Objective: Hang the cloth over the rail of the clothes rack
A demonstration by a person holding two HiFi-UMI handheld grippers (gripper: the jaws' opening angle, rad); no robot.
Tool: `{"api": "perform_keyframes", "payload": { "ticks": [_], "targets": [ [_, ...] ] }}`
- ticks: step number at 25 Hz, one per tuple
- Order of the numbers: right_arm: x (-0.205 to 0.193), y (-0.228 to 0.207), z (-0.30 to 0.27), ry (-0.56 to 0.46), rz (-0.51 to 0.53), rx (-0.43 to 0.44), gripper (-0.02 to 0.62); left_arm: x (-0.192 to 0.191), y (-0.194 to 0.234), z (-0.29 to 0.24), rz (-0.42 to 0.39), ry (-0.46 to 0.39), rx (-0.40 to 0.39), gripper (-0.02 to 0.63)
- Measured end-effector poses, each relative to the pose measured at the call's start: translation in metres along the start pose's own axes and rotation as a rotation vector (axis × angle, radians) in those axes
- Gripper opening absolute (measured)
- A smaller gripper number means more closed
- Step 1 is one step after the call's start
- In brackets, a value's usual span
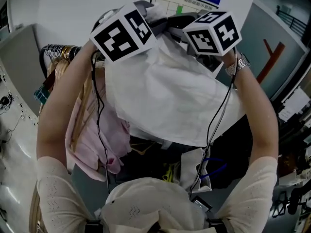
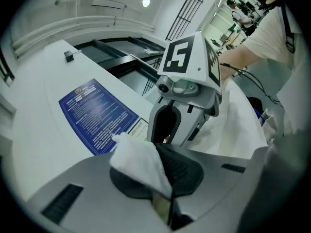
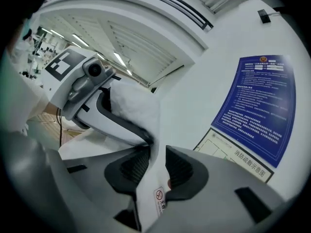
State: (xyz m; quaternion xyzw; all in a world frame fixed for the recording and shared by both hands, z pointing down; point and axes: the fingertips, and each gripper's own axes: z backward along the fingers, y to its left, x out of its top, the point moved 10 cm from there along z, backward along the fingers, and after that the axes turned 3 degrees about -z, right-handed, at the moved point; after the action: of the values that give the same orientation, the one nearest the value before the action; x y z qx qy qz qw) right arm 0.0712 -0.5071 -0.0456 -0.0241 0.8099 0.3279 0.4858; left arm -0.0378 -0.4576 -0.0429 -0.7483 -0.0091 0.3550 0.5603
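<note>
White crumpled cloth (image 1: 170,96) hangs spread in the head view between the left claw (image 1: 151,12) and the right claw (image 1: 177,25), lifted above the metal rail (image 1: 60,50) of the clothes rack, where pale pink garments (image 1: 92,140) crowd on hangers. None of it lies over the rail yet. To do this step well, I judge, hold the top edge taut, carry it across a bare stretch of rail clear of the hanger hooks, and lower it so that cloth falls on both sides before either claw lets go.

Seen in the left gripper view, the left claw is pressed together on one corner of the cloth, which pokes out in a small tuft; the right claw faces it close by.

Seen in the right gripper view, the right claw is clamped on the cloth's hem, pads almost meeting, with a small printed care label (image 3: 159,198) just below them.
</note>
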Motion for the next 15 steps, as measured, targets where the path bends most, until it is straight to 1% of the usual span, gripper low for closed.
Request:
{"api": "perform_keyframes", "payload": {
  "ticks": [2,4,5,7,9,12,15],
  "targets": [
    [-0.003,0.0,0.001,-0.035,0.036,-0.006,0.11,0.001,-0.001,0.002,-0.009,-0.017,-0.028,0.017],
    [-0.007,-0.001,0.003,-0.051,0.04,-0.017,0.037,0.003,-0.002,0.003,-0.03,-0.003,-0.04,0.017],
    [-0.009,-0.002,0.003,-0.055,0.035,-0.019,0.027,0.003,-0.001,0.004,-0.045,0.022,-0.039,0.016],
    [-0.01,-0.001,0.003,-0.06,0.033,-0.025,0.026,0.003,0.0,0.01,-0.068,0.083,-0.033,0.017],
    [-0.011,-0.002,0.004,-0.062,0.019,-0.035,0.025,0.002,0.002,0.017,-0.071,0.116,-0.037,0.017],
    [-0.011,-0.005,0.004,-0.058,0.001,-0.054,0.025,0.0,0.008,0.034,-0.085,0.138,-0.039,0.017],
    [-0.015,-0.004,0.003,-0.042,-0.013,-0.061,0.025,-0.006,0.004,0.055,-0.094,0.13,-0.044,0.017]
  ]
}}
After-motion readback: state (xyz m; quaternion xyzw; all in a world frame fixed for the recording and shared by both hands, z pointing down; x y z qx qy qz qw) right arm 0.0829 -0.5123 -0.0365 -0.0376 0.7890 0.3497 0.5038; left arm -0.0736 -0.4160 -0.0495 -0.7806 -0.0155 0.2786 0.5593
